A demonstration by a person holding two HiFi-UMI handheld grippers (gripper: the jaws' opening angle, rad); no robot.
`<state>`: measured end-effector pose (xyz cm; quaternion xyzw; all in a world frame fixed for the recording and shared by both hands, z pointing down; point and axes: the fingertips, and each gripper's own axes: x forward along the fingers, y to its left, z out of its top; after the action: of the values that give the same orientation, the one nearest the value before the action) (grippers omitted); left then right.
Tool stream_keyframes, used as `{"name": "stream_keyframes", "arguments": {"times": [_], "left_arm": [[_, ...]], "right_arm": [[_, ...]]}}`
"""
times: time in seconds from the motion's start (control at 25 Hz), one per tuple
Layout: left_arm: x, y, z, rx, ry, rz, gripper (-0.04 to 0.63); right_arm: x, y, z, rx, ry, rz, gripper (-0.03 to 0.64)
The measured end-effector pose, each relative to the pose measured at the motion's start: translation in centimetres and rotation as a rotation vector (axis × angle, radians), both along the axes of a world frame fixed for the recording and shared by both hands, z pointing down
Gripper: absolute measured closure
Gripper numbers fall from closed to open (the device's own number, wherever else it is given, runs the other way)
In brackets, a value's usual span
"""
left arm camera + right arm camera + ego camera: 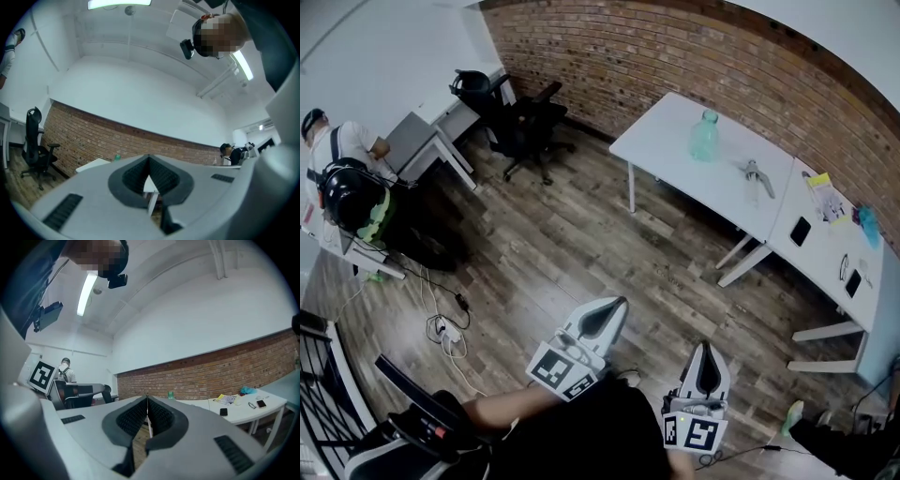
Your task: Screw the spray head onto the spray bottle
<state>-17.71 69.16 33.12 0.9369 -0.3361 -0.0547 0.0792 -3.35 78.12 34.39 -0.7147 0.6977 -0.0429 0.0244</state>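
Observation:
A clear green spray bottle stands upright on a white table by the brick wall. To its right on the same table lies the grey spray head. Both grippers are far from that table, low in the head view over the wooden floor. My left gripper is shut with nothing in it, and so is my right gripper. In the left gripper view the jaws meet at the tips, and the bottle shows tiny beyond them. The right gripper view shows jaws closed and the bottle in the distance.
A second white table to the right carries phones, papers and a blue object. A black office chair stands at the left by the wall. A person sits at a desk at far left, and cables lie on the floor.

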Motion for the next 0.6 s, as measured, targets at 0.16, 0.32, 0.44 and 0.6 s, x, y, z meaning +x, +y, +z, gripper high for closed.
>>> {"name": "stream_keyframes", "arguments": {"times": [0.16,0.32,0.44,0.6], "left_arm": [[-0.6,0.5,0.2,-0.019,0.007,-0.024,0.595],[0.3,1.0,0.5,-0.034,-0.003,-0.013,0.595],[1.1,0.9,0.2,-0.006,-0.010,0.010,0.595],[1.9,0.8,0.4,0.002,-0.017,0.035,0.595]], "right_arm": [[0.0,0.5,0.4,-0.003,-0.020,-0.011,0.609],[0.0,1.4,1.2,-0.020,0.017,-0.008,0.609],[0.2,1.4,1.3,-0.027,0.035,0.005,0.609],[0.8,1.2,1.3,-0.039,0.058,0.030,0.609]]}}
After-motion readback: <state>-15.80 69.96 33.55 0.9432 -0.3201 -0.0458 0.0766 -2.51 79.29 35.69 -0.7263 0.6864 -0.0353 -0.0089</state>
